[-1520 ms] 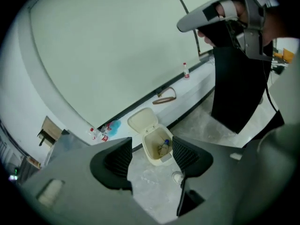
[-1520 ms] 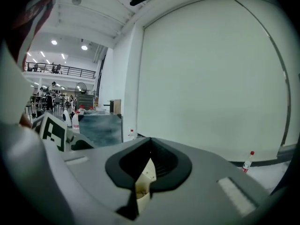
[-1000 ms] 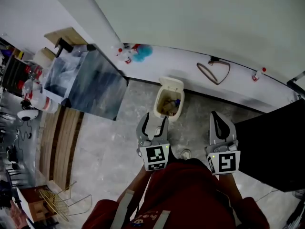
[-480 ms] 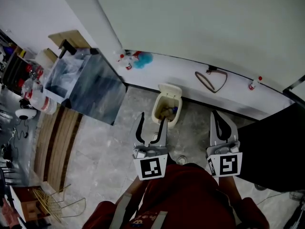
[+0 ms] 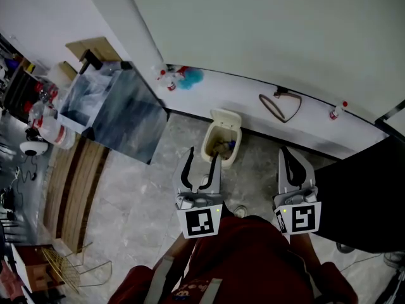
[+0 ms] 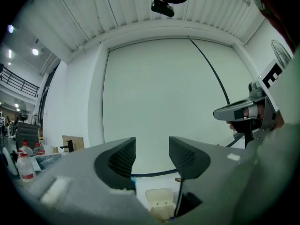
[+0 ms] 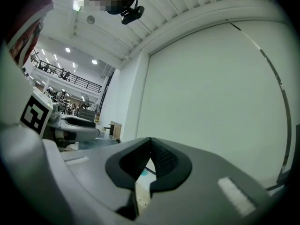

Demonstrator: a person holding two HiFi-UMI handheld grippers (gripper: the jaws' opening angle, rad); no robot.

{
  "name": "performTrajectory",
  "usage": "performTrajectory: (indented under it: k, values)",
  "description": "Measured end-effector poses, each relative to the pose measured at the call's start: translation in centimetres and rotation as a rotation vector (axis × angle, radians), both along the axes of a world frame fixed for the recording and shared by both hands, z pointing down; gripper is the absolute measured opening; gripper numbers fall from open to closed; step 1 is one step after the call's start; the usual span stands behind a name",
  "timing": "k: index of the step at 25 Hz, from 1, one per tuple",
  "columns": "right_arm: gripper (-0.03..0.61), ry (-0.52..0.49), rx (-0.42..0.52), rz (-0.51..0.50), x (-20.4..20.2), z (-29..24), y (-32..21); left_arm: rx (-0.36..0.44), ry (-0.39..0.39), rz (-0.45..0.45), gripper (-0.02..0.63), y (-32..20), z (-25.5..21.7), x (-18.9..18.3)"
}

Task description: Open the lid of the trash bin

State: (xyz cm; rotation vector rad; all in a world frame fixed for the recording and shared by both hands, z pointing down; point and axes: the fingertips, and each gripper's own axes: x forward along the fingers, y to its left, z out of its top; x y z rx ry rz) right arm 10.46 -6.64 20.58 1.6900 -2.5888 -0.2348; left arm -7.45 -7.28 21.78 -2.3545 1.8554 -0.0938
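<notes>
Since 1 second ago the left gripper (image 5: 204, 155) has come up toward the head camera, well above the trash bin (image 5: 221, 147). Its 2 jaws have just been closing slightly, with nothing between them. The right gripper (image 5: 286, 153) has also risen a little.

Head view: the trash bin stands on the grey floor (image 5: 145, 189) against the white ledge (image 5: 253, 87) at the foot of the wall. Its lid (image 5: 226, 118) is already up and leans back against the ledge, and mixed contents show inside. Both grippers are held side by side above the floor, the left one nearer the bin. A cable loop (image 5: 282, 102) lies on the ledge to the right of the bin.

Left gripper view: the left gripper (image 6: 152, 156) has its 2 jaws standing apart and holds nothing. Only the wall shows in the gap. The trash bin (image 6: 162, 213) with its raised lid (image 6: 159, 197) sits low in the frame, below the jaws and well clear of them. The right gripper (image 6: 243, 111) shows at the right edge.

Right gripper view: the right gripper (image 7: 151, 154) has its 2 jaws together at the tips, gripping nothing. The left gripper (image 7: 79, 123) shows at the left.
</notes>
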Motion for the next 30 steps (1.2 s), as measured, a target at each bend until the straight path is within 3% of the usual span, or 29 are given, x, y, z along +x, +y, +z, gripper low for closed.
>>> performTrajectory:
  k: [20, 30]
  values:
    - [0.000, 0.009, 0.001, -0.011, -1.0, 0.5, 1.3, -0.010, -0.006, -0.009, 0.008, 1.3, 0.8, -0.9]
    - [0.000, 0.010, -0.008, -0.009, -1.6, 1.0, 1.5, -0.034, -0.014, -0.001, 0.005, 1.5, 1.8, -1.0]
